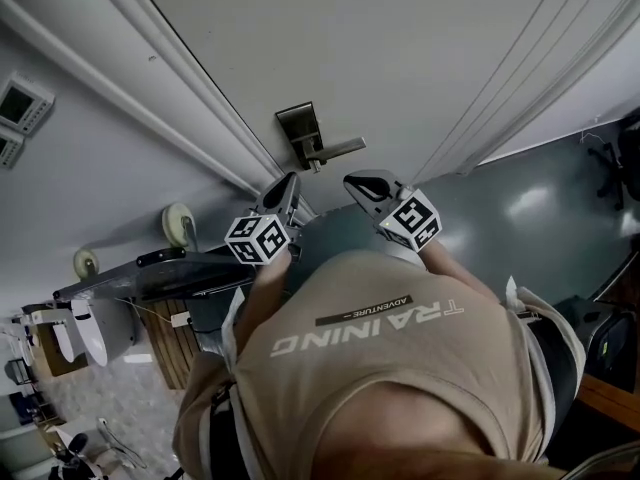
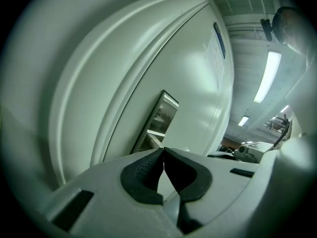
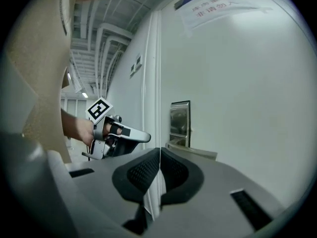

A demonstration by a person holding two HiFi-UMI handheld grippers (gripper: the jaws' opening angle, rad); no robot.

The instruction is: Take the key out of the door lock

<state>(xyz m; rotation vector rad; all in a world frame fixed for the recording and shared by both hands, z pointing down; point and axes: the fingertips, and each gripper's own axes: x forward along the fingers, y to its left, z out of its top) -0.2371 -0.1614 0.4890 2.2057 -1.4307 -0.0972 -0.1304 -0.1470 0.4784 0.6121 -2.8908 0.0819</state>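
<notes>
**Closed tongs held up near the door lock**

Beige cloth T-shirt [image 1: 400, 388], creased and printed with white block letters, fills the foreground as the person leans toward the smooth off-white door [image 1: 420, 48]. Raised side by side are the left grey plastic gripper [image 1: 289, 182] and the right grey plastic gripper [image 1: 357, 182], each carrying a white cube of black square markers. Neither holds anything. On the left one the dark ribbed rubber pads [image 2: 143, 171] meet at their tips, and on the right one the pads [image 3: 141, 173] press together along a thin seam.

Just beyond them, on the door, sits the dark rectangular metal lock plate [image 1: 298, 128], glossy, with a flat brushed-metal lever handle [image 1: 340, 149] sticking out to the right. A small stub [image 1: 316, 166] juts from the plate under the lever. It is too small to say whether that is the key. Both gripper tips hang near the plate, not touching it.
</notes>
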